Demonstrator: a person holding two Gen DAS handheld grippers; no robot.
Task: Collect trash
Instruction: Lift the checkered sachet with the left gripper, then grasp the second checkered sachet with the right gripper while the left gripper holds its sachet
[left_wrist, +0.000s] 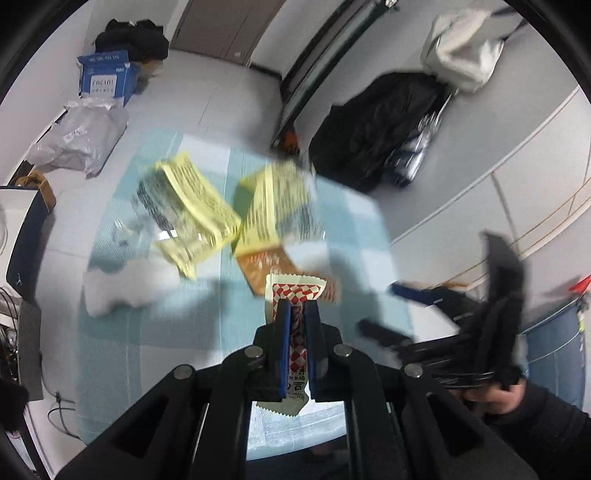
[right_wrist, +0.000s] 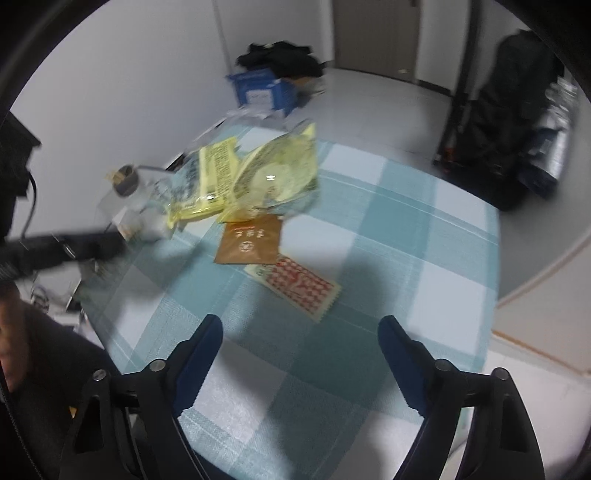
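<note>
Gripping a red-and-white checked wrapper (left_wrist: 293, 295) between its closed blue pads, the left gripper (left_wrist: 295, 314) holds that packet above the table (left_wrist: 122, 332), which wears a blue-and-white checked cloth. Its print near the lower end is too small to read. The right gripper (right_wrist: 299, 332) hangs over the near edge of the tabletop with its jaws standing wide and nothing between them. In the right wrist view a second red-checked wrapper (right_wrist: 295, 286) lies flat near the middle of the cloth, touching a brown packet (right_wrist: 249, 240) whose pale emblem and characters blur out. Behind these, toward the far left corner, yellow printed bags (right_wrist: 258, 173) lie piled and crumpled, their lettering smeared. On the floor beyond sits a blue box (left_wrist: 105, 77) reading "FACIAL". The right half of the cloth lies bare to its edge.
</note>
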